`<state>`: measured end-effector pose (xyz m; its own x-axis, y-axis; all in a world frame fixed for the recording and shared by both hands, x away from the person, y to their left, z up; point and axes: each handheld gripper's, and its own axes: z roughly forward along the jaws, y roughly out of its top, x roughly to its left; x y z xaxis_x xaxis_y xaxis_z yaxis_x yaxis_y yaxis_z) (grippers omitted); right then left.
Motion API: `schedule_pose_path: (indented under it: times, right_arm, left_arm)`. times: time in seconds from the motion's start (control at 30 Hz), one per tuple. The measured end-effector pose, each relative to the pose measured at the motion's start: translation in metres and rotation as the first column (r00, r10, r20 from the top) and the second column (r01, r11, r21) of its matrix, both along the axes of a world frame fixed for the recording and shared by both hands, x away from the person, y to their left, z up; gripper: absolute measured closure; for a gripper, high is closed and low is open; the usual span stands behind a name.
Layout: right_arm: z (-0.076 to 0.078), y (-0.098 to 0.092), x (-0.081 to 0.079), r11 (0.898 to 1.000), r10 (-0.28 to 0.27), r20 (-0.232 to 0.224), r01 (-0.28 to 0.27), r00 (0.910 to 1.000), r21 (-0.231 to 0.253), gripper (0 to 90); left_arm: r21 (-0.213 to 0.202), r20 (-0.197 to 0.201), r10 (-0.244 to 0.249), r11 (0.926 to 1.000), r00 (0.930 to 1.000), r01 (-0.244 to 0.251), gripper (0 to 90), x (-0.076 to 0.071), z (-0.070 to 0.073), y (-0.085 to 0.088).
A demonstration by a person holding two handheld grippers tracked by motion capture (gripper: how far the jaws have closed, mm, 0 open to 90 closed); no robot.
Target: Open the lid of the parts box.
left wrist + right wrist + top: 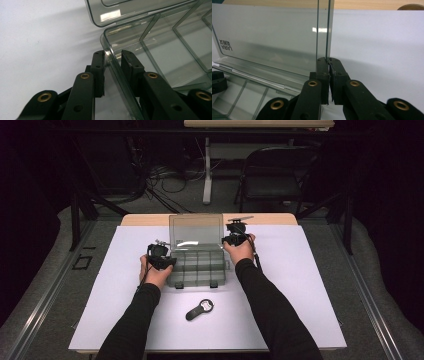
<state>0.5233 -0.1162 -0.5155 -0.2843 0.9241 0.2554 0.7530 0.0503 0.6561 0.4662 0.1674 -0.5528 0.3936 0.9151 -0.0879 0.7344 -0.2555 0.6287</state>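
At centre of the white table cover (pixel 300 285), seen from the high view, sits a clear compartment box (pixel 200 267) w/ its lid (pixel 196 231) standing upright at the 12 o'clock edge. Box is smoky transparent plastic, divided into several cells, all looking empty as far as I can tell.

Left gripper (pixel 161 257) is at the box's 9 o'clock side. In the left gripper view the left gripper (pixel 112 58) straddles the box's side wall near a rounded corner: one jaw outside, one inside, gap narrow. Outer pad looks to touch the wall; inner pad sits just beside it w/ a sliver of space, so can't tell if it's a firm pinch.

Right gripper (pixel 236 239) is at approx 2 o'clock of the box, at the lid's side edge. In the right gripper view the right gripper (pixel 328 61) has jaws nearly together, clamped on the thin vertical edge of the lid (pixel 274 37); lid runs straight up towards 12 o'clock from the tips.

A black handheld device w/ round white face (pixel 200 309) lies at 6 o'clock of the box, well apart, untouched.
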Motion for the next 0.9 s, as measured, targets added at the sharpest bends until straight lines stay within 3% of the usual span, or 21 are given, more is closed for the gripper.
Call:
schedule_pose_path:
  times: [0.3, 0.9]
  right_arm:
    - [-0.006, -0.002, 0.005, 0.999, -0.018, -0.025, 0.019, 0.9995, 0.033, 88.4]
    - [-0.013, 0.001, 0.005, 1.000, -0.007, -0.042, 0.006, 0.9991, -0.016, 89.7]
  left_arm:
    - [-0.001, 0.002, -0.001, 1.0000, 1.0000, 0.001, 72.7, 0.000, 0.000, 0.000]
    - [-0.002, 0.004, -0.007, 1.0000, 1.0000, 0.007, 72.8, 0.000, 0.000, 0.001]
